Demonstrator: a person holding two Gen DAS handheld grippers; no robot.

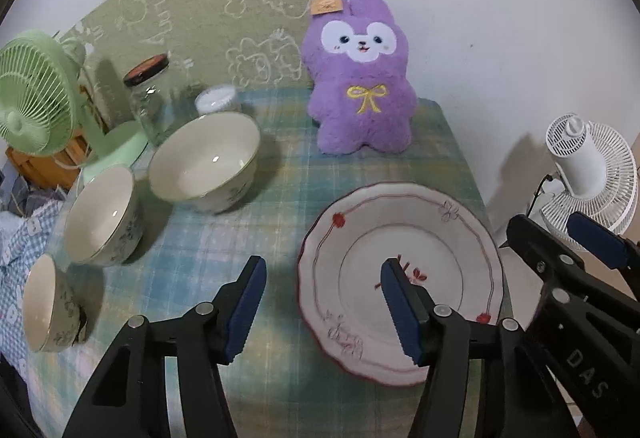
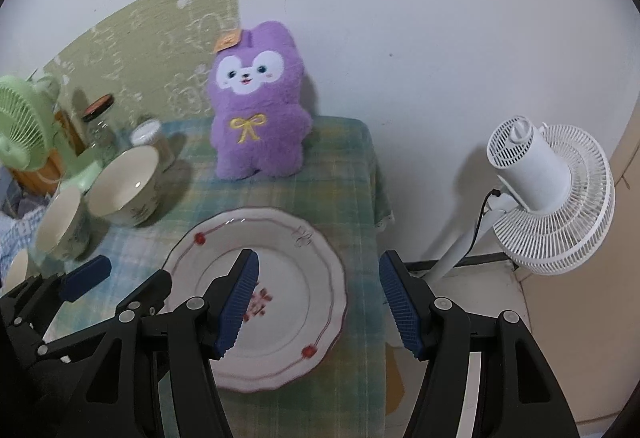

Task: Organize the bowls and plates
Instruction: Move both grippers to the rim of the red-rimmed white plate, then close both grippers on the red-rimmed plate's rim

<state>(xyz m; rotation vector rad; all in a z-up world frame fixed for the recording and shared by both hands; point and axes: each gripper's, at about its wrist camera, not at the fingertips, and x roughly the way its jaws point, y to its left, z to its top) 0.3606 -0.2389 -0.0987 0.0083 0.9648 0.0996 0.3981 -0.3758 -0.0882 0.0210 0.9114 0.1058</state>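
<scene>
A white plate with a red line pattern (image 1: 400, 238) lies on the checked tablecloth at the right; it also shows in the right wrist view (image 2: 280, 250). Three cream bowls stand in a row at the left: a large one (image 1: 204, 162), a medium one (image 1: 102, 216) and a small one (image 1: 44, 304). My left gripper (image 1: 324, 312) is open and empty above the plate's left edge. My right gripper (image 2: 320, 304) is open and empty above the plate's right edge. The large bowl (image 2: 124, 186) and the medium bowl (image 2: 60, 224) show in the right wrist view too.
A purple plush rabbit (image 1: 360, 78) sits at the back of the table (image 1: 240, 238). A glass jar (image 1: 150, 98), a white-lidded tub (image 1: 216, 98) and a green fan (image 1: 36, 98) stand at the back left. A white floor fan (image 2: 552, 194) stands off the table's right edge.
</scene>
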